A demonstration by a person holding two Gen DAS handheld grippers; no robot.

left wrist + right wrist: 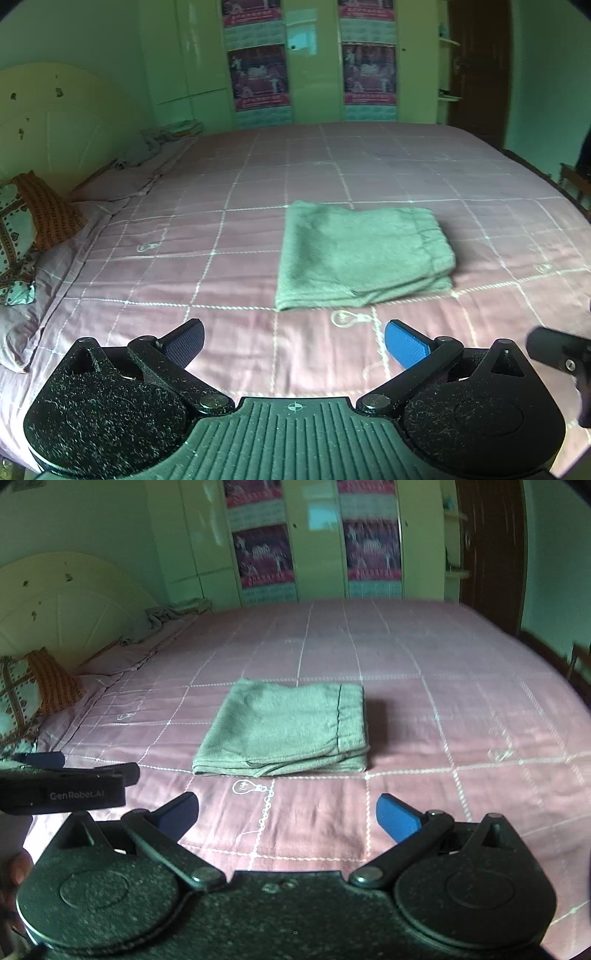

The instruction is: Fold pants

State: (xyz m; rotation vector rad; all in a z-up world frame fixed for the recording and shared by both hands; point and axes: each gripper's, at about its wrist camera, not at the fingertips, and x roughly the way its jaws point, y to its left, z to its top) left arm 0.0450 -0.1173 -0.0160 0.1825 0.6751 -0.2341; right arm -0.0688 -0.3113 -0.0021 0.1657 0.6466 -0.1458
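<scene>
The grey-green pants (364, 254) lie folded into a compact rectangle on the pink checked bedspread (221, 229). They also show in the right wrist view (286, 729), with stacked layers along the near edge. My left gripper (293, 341) is open and empty, held back from the pants' near edge. My right gripper (286, 812) is open and empty, also short of the pants. The left gripper shows from the side in the right wrist view (66, 779). A dark part of the right gripper (554, 350) shows at the right edge of the left wrist view.
A cream headboard (48, 122) and patterned pillows (22, 236) are at the left. Crumpled cloth (147, 147) lies at the bed's far left corner. Wardrobe doors with posters (314, 74) stand behind the bed. A dark door (480, 74) is at the far right.
</scene>
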